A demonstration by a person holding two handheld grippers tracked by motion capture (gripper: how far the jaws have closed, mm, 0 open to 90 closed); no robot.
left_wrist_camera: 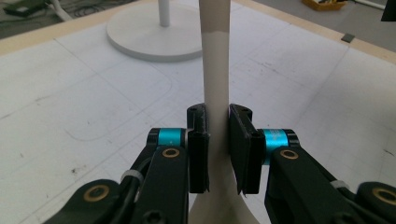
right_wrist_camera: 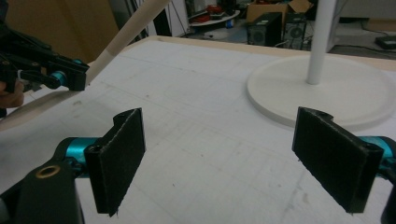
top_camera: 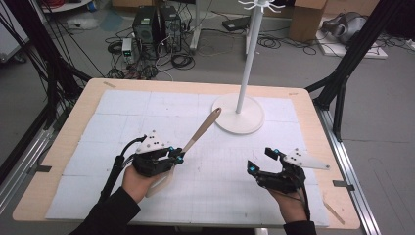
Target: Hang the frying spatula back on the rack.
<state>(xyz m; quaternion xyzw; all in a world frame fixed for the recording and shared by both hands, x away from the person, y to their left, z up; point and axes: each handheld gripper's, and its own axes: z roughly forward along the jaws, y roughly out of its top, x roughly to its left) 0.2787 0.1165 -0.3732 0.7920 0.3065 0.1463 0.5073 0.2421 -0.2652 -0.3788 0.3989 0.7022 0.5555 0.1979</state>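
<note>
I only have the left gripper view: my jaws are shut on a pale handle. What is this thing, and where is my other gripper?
Observer: The high view shows a spatula with a wooden handle; the left gripper grips it near the pale blade end, the handle slanting up toward the white stand.
Operator: And the right gripper?
Observer: The right gripper hovers at the near right of the table, apart from the spatula.
Operator: Is it holding anything?
Observer: No. In the right gripper view its jaws stand wide open, with bare mat between them.
</note>
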